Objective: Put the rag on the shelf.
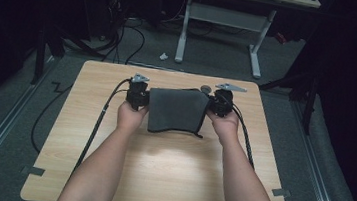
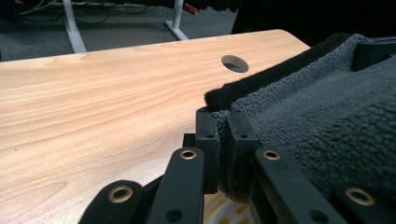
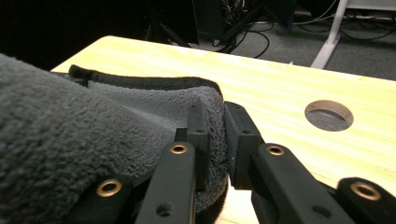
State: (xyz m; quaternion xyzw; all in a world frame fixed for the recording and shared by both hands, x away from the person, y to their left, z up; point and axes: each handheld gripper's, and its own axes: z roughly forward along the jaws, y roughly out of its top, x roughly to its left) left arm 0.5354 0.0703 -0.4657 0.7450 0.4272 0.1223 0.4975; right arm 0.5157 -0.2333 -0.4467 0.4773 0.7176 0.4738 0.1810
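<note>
Evidently both grippers' jaws pinch the grey cloth (image 1: 175,110) taut.

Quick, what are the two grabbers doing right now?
Left gripper: shut on the grey cloth, at one end.
Right gripper: shut on the same cloth, at the other end.

Both forearms were extended forward, roughly parallel, hands apart at matching height. Left gripper (image 1: 139,95) was held in the left hand (image 1: 129,115), jaws clamped onto the grey cloth (image 1: 175,110). Right gripper (image 1: 220,103) was held in the right hand (image 1: 225,123), jaws likewise pinched on the cloth's opposite edge.
</note>
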